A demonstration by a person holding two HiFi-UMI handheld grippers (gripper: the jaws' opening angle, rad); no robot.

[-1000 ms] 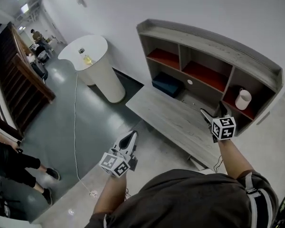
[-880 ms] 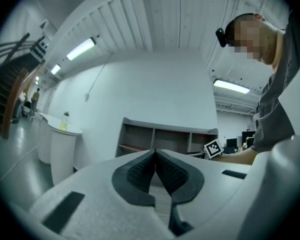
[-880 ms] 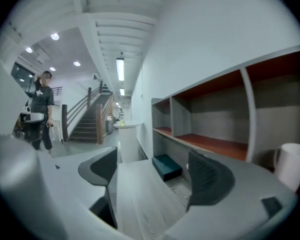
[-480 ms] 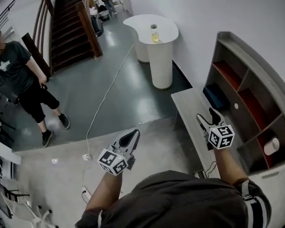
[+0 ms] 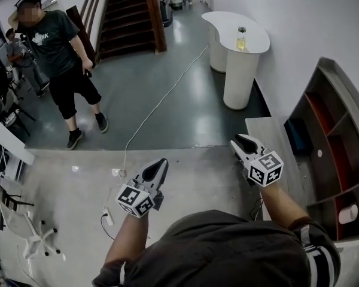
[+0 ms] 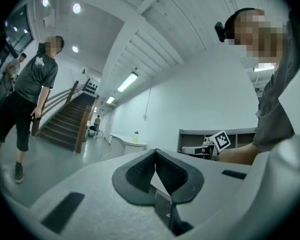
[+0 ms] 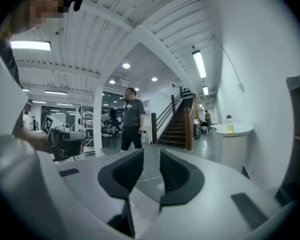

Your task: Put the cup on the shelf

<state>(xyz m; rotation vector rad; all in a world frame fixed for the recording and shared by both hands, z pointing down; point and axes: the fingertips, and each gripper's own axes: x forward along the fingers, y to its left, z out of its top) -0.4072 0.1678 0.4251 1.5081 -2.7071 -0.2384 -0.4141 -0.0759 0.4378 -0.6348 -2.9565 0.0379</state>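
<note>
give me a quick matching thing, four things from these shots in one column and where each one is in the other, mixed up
Things:
1. cup
2. bottle
3. cable
4. person in the dark t-shirt

Places:
a. on the white table
b. standing near the foot of the staircase
c. in a compartment of the shelf
d. trailing across the floor

Pairs: 1-c, 2-a, 3-d, 4-b

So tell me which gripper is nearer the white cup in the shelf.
Right. The right gripper, whose empty fingers have just been closing, is left of the small white cup, beside the grey shelf; the left gripper is farther left, over the floor.
</note>
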